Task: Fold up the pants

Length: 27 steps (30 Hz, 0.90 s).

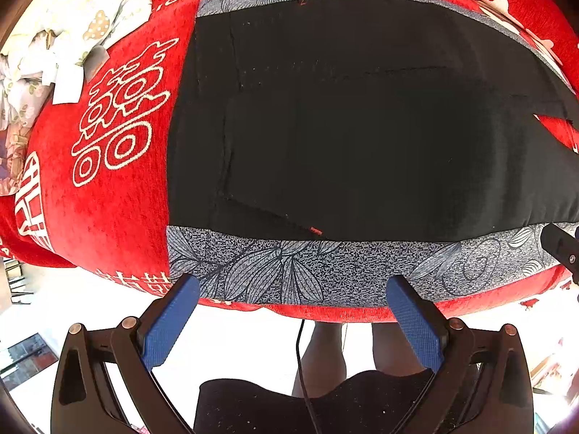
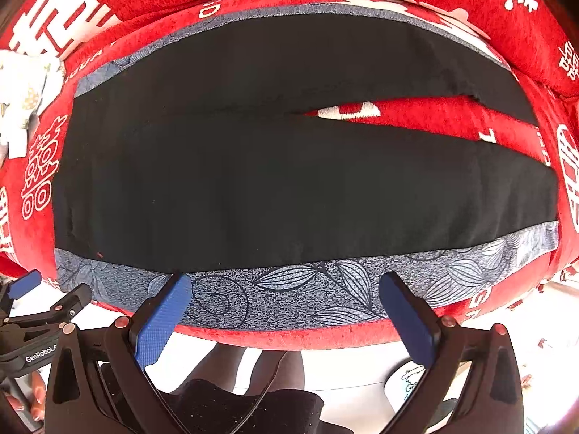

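Note:
Black pants (image 1: 362, 119) lie spread flat on a red cushioned surface, with a grey-blue leaf-print side band (image 1: 296, 271) along the near edge. In the right wrist view the pants (image 2: 289, 188) show two legs parted by a red gap at the right. My left gripper (image 1: 293, 285) is open and empty, hovering over the near band by the waist end. My right gripper (image 2: 286, 282) is open and empty, over the band (image 2: 325, 289) further along the leg. The left gripper also shows at the left edge of the right wrist view (image 2: 32, 296).
The red cover (image 1: 108, 217) with white characters drapes over the cushion edge. A crumpled white floral cloth (image 1: 72, 29) lies at the far left. The person's legs (image 1: 325, 354) and a cable stand below the near edge. White floor lies beneath.

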### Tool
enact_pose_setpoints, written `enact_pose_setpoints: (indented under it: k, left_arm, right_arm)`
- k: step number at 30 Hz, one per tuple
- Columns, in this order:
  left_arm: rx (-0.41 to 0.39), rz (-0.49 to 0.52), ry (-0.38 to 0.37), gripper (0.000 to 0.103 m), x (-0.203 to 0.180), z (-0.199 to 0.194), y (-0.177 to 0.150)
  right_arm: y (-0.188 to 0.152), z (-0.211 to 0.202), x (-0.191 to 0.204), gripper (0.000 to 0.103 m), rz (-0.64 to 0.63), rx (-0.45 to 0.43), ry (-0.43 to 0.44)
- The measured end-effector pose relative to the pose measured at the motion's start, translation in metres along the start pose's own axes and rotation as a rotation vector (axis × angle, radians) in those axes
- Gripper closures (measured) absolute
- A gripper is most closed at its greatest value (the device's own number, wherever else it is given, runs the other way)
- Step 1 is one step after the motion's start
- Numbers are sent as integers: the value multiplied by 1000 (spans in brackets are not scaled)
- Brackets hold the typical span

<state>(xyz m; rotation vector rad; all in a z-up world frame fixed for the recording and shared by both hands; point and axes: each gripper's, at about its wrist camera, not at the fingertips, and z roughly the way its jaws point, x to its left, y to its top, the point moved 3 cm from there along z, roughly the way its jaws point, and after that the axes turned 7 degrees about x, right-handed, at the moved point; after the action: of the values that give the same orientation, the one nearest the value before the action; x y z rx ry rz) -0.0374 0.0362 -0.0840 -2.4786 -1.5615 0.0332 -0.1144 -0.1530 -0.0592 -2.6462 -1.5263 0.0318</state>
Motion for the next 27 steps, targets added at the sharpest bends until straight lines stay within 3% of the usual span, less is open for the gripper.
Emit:
enact_pose_setpoints:
  k: [2, 5, 6, 8, 9, 11, 15, 19, 22, 27]
  left_arm:
    - [-9, -2, -24, 0, 2, 1, 0]
    - [-53, 23, -145, 0, 6, -2, -1]
    - [-70, 40, -194, 0, 8, -4, -3]
    - [-89, 78, -269, 0, 14, -6, -5]
    - [-94, 90, -294, 0, 17, -6, -6]
    - [-103, 106, -339, 0, 21, -6, -9]
    - [-99, 101, -441, 0, 27, 2, -14]
    - [-84, 88, -506, 0, 33, 11, -21]
    - [-70, 84, -539, 0, 37, 18, -27]
    - [-32, 43, -616, 0, 47, 35, -38]
  right_arm:
    - [-2, 0, -1, 0, 5, -6, 39]
    - [-4, -2, 1, 0, 4, -18, 192]
    - [-7, -1, 3, 0, -1, -12, 323]
    - [-16, 3, 6, 5, -13, 11, 500]
    - [-21, 9, 6, 10, -17, 19, 530]
    - [-33, 24, 9, 36, -24, 75, 591]
    - [-52, 61, 3, 37, 21, 151, 690]
    - [-64, 97, -8, 37, 80, 171, 747]
    - [-63, 108, -12, 36, 93, 143, 802]
    - [-51, 99, -2, 35, 113, 52, 978]
